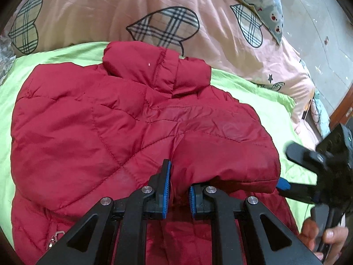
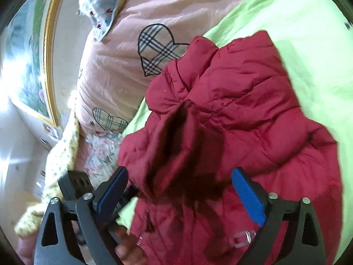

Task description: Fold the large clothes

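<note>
A red quilted jacket [image 1: 88,121] lies spread on a green sheet [image 1: 55,53], its hood [image 1: 154,68] toward the far side. My left gripper [image 1: 179,191] is shut on the end of a red sleeve [image 1: 220,154], which is folded over the jacket's body. In the right wrist view the same jacket [image 2: 253,101] fills the middle, and the lifted sleeve [image 2: 176,145] hangs blurred ahead of my right gripper [image 2: 181,194]. Its blue pads [image 2: 249,196] stand wide apart and touch no cloth. The right gripper [image 1: 289,169] also shows at the jacket's right edge.
A pink quilt [image 1: 99,11] with plaid hearts lies bunched behind the jacket, a blue patterned pillow [image 1: 260,0] on top. Grey floor [image 1: 320,33] lies past the bed's right edge. A hand [image 1: 326,240] grips the right tool. A framed picture [image 2: 28,66] hangs on the wall.
</note>
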A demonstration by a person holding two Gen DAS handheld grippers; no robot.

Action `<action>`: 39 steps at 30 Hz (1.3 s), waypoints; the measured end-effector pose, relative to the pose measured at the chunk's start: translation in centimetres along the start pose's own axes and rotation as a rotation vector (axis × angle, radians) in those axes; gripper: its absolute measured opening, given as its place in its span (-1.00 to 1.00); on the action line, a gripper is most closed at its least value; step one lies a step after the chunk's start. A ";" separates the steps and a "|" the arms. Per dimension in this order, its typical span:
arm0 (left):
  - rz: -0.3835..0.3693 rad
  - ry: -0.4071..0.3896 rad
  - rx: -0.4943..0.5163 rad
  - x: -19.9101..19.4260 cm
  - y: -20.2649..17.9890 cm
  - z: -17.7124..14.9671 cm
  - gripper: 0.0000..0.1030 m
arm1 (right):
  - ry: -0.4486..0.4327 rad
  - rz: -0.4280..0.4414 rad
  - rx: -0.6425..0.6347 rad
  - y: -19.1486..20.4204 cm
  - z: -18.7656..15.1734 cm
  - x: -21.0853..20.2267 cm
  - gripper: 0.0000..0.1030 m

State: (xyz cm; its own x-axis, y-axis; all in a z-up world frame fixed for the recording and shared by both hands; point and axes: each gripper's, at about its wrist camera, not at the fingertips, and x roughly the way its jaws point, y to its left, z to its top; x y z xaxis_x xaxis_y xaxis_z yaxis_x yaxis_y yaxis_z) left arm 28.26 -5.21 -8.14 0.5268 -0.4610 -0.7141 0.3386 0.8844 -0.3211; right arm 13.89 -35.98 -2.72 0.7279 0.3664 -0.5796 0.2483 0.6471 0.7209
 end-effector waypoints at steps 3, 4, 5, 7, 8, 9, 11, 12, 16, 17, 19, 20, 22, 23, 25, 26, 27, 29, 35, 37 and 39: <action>0.012 0.009 0.014 1.0 -0.6 0.3 -0.75 | 0.027 -0.002 0.013 -0.3 0.7 1.6 0.43; 0.019 0.014 0.022 1.1 -0.8 0.3 -0.75 | 0.034 -0.004 0.009 -0.3 0.8 2.1 0.23; 0.024 0.020 0.028 1.7 -1.0 0.3 -0.75 | 0.041 -0.004 0.007 -0.3 0.9 2.6 0.09; 0.032 0.033 0.039 2.5 -1.4 0.5 -0.59 | 0.050 -0.027 -0.003 -0.4 1.0 3.3 -0.57; 0.030 0.042 0.044 2.9 -1.5 0.5 -0.56 | 0.048 -0.040 -0.013 -0.3 1.1 3.4 -0.69; 0.030 0.054 0.044 3.2 -1.5 0.4 -0.49 | 0.042 -0.046 -0.025 -0.2 1.0 3.4 -0.74; 0.025 0.078 0.039 3.2 -1.3 0.3 -0.20 | 0.026 -0.051 -0.043 -0.1 1.2 3.1 -0.81; 0.026 0.079 0.031 3.1 -1.1 0.4 0.02 | 0.018 -0.062 -0.055 0.0 1.2 3.0 -0.83; 0.004 0.073 0.019 2.2 -0.8 0.3 0.33 | -0.014 -0.107 -0.102 0.2 1.5 2.4 -0.87; 0.005 0.065 0.027 1.7 -0.7 0.4 0.33 | -0.024 -0.124 -0.113 0.3 1.5 2.2 -0.87; 0.023 0.051 0.039 0.8 -0.3 0.3 0.33 | -0.050 -0.165 -0.140 0.3 1.7 1.6 -0.88; 0.032 0.040 0.042 0.3 -0.1 0.5 0.33 | -0.062 -0.182 -0.151 0.2 1.8 1.3 -0.88; 0.048 0.015 0.043 -0.7 0.7 1.0 0.30 | -0.081 -0.216 -0.167 -0.1 1.9 0.7 -0.89; 0.069 -0.004 0.042 -1.1 1.1 1.6 0.30 | -0.086 -0.229 -0.170 -0.4 2.0 0.4 -0.89; 0.108 -0.029 0.040 -1.6 2.0 2.4 0.30 | -0.092 -0.252 -0.181 -0.9 2.1 0.1 -0.89; 0.130 -0.040 0.037 -1.7 2.5 2.9 0.30 | -0.094 -0.273 -0.195 -0.9 2.0 0.0 -0.89; 0.151 -0.048 0.032 -1.7 3.0 3.4 0.30 | -0.094 -0.296 -0.215 -0.9 1.9 0.0 -0.89; 0.195 -0.052 0.013 -1.0 4.3 4.4 0.29 | -0.085 -0.311 -0.232 -1.0 1.8 0.2 -0.89; 0.265 0.063 -0.015 4.2 7.2 4.7 0.34 | -0.067 -0.383 -0.287 -0.3 1.4 0.9 -0.67; 0.268 0.072 -0.015 5.1 7.7 4.3 0.36 | -0.102 -0.435 -0.318 0.6 1.1 0.2 -0.38; 0.269 0.060 -0.008 5.6 7.3 4.2 0.36 | -0.189 -0.501 -0.379 2.2 0.5 -1.3 -0.38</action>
State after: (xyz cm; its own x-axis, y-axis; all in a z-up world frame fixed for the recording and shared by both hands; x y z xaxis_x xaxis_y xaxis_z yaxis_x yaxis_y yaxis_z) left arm 36.93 -1.58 -11.87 0.5497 -0.2048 -0.8098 0.1865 0.9751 -0.1200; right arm 13.83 -35.36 -0.19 0.6909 -0.1420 -0.7089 0.3694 0.9122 0.1773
